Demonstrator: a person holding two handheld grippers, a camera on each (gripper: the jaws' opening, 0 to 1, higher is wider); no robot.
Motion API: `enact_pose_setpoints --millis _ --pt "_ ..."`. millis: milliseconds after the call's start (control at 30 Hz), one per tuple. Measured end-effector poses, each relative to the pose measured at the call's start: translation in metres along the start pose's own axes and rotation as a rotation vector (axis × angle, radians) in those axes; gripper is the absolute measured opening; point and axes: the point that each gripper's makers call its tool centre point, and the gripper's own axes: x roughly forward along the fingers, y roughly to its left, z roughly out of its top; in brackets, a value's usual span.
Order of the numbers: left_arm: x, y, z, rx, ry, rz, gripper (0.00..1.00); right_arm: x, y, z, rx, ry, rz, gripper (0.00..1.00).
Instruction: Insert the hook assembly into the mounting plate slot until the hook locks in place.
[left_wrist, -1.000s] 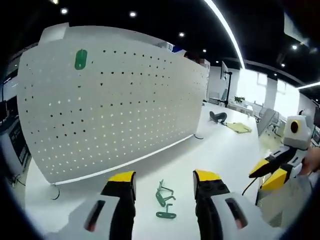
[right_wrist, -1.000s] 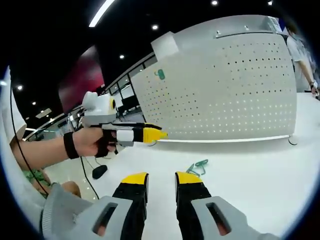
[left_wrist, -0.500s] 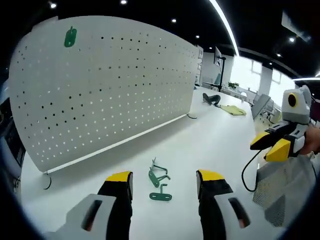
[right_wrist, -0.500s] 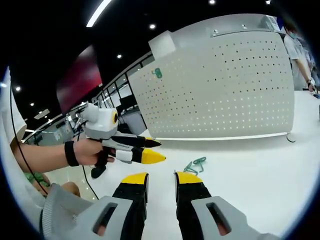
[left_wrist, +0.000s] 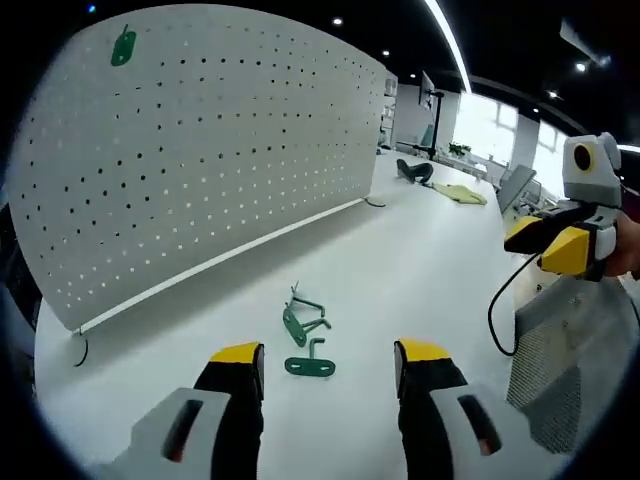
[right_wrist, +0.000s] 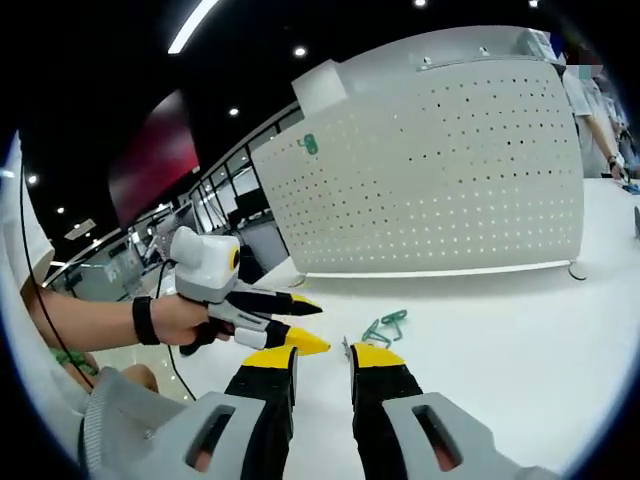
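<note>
Green metal hooks lie loose on the white counter, just ahead of your left gripper, w/ a flat green mounting plate beside them on the near side, sitting btwn the jaw tips in the left gripper view. Your left gripper's jaws stand wide apart, yellow tips clear of hooks & plate, holding nothing, touching nothing.

In the right gripper view your right gripper has its jaws parted by a narrower gap, also w/ nothing btwn them. The green hooks lie on the counter a bit beyond its tips, slightly to the right. Your left gripper comes in from the left there, held in your hand w/ a black wristband, its jaws spread & pointing toward the hooks, low over the counter.

In the left gripper view your right gripper shows at the far right, well apart from the hooks, jaws a little open, a black cable hanging below it.

White pegboard stands upright at the far side of the counter; a green piece is mounted near its upper left corner. That piece & the pegboard also show in the right gripper view.
</note>
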Motion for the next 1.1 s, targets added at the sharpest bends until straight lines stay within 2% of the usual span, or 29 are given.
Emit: enact_pose_setpoints --millis 300,533,800,1100 --pt "0.012 0.003 -0.015 0.01 0.041 -0.011 0.52 -0.001 -0.004 -0.005 0.008 0.015 -0.01 0.21" --pt "0.019 0.008 -0.024 0.008 0.042 0.021 0.48 -0.001 -0.007 -0.01 0.02 0.025 -0.022 0.21" --pt "0.029 0.014 -0.031 -0.016 0.057 0.016 0.45 -0.001 -0.01 -0.013 0.031 0.034 -0.034 0.21" --pt "0.038 0.019 -0.033 0.014 0.064 0.024 0.39 -0.003 -0.014 -0.018 0.047 0.042 -0.051 0.21"
